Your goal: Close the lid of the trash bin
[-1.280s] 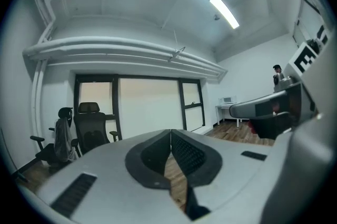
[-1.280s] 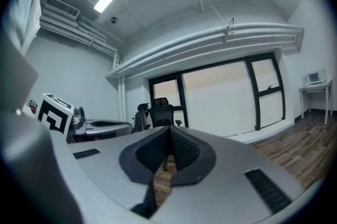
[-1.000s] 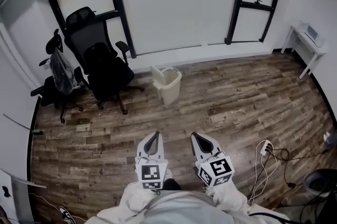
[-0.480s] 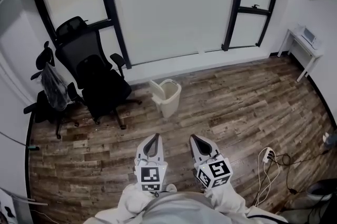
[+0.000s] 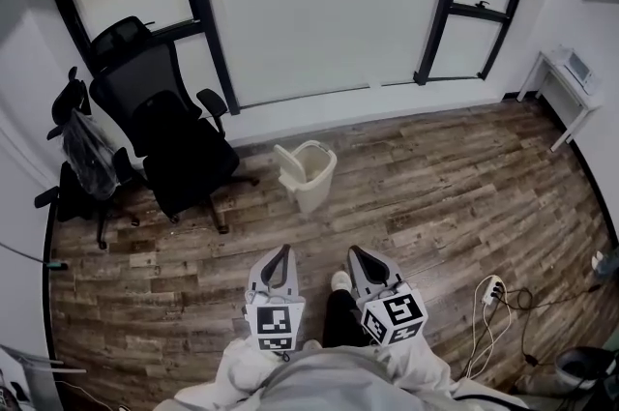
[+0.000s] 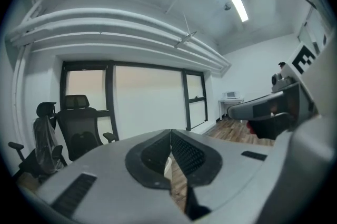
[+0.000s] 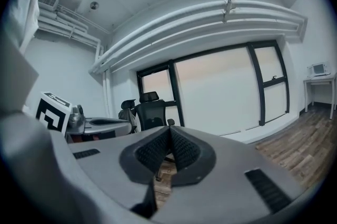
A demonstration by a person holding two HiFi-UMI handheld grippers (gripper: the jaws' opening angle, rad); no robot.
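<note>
From the head view, we see the trash bin (image 5: 311,177) standing on the wooden floor (image 5: 455,177), well ahead of both tools and beside the office chair (image 5: 160,124). Its lid (image 5: 288,162) stands raised at the bin's left edge. The left tool (image 5: 279,256) lines up with it more directly than the right tool (image 5: 360,256), and both point forward, held low. In the left gripper view we find the jaws pressed together on nothing; a pale sliver beyond them is perhaps the bin. In the right gripper view the jaws likewise meet, empty.
</note>
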